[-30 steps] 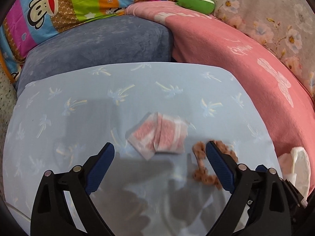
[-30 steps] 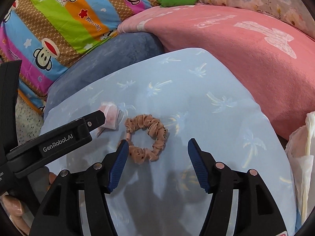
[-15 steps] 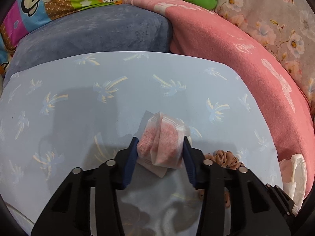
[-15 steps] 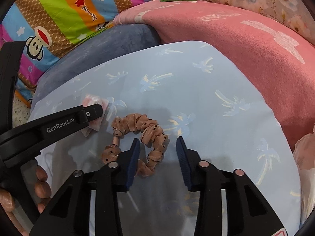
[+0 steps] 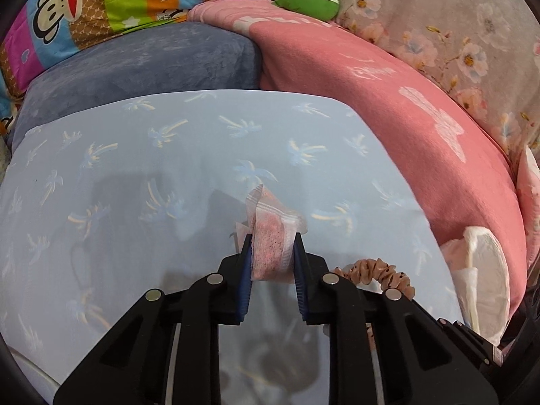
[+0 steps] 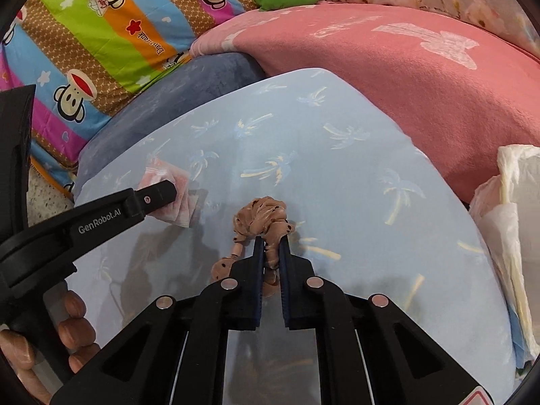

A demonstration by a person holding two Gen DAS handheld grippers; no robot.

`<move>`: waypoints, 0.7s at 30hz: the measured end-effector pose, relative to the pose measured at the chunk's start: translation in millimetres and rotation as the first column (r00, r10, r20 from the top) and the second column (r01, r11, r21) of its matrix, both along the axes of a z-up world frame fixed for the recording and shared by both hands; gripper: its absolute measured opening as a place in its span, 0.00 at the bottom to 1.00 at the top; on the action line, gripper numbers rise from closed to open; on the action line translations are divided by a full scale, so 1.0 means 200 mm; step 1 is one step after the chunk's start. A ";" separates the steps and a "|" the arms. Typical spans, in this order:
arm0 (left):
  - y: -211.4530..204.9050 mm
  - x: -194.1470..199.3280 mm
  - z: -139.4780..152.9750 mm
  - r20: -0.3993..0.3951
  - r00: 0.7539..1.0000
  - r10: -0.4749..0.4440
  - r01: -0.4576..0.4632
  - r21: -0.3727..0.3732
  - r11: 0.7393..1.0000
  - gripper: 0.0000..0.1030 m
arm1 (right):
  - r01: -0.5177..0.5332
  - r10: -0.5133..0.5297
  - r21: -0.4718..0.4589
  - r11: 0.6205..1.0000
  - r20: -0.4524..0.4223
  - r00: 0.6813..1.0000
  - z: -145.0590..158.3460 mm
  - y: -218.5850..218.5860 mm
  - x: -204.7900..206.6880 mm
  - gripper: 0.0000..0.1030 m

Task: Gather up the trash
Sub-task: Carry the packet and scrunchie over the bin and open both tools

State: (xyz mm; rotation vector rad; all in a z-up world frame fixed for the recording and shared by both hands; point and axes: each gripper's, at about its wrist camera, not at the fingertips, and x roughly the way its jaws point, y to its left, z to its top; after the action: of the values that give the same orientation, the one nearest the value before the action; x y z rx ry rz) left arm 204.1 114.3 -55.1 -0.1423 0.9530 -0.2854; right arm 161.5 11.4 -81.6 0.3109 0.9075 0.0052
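Where grippers work, blue pillow point(image 5: 141, 182) meets pink blanket point(image 5: 388, 108).

Pink sachet point(image 5: 269, 251) pinched in left gripper point(image 5: 272, 249), brown scrunchie point(image 5: 383, 271) just right, over blue pillow point(image 5: 135, 175)

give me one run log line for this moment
left gripper: shut on pink sachet | right gripper: shut on brown scrunchie | surface: blue pillow | phase: both grasped

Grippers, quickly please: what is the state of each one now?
Left gripper: closed, holding the pink wipe.
Right gripper: closed, holding the brown hair tie.
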 end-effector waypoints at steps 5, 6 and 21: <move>-0.11 -0.13 0.07 0.023 0.999 -0.038 0.038 -0.011 0.999 0.20 | 0.047 -0.048 0.018 0.999 0.041 0.998 0.11 -0.12 -0.18 0.08; -0.14 -0.16 0.10 0.031 0.998 -0.051 0.051 -0.010 0.999 0.20 | 0.055 -0.056 0.020 0.998 0.048 0.997 0.12 -0.15 -0.21 0.08; -0.60 -0.47 0.27 0.105 0.968 -0.228 0.229 0.003 0.973 0.21 | 0.221 -0.224 0.036 0.975 0.166 0.960 0.40 -0.64 -0.65 0.08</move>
State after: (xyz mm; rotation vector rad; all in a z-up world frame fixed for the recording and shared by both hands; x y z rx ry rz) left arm 109.5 -6.2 -0.2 -0.0246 0.8644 -0.5055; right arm 31.7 -116.0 -1.8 0.4209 0.7000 -0.1668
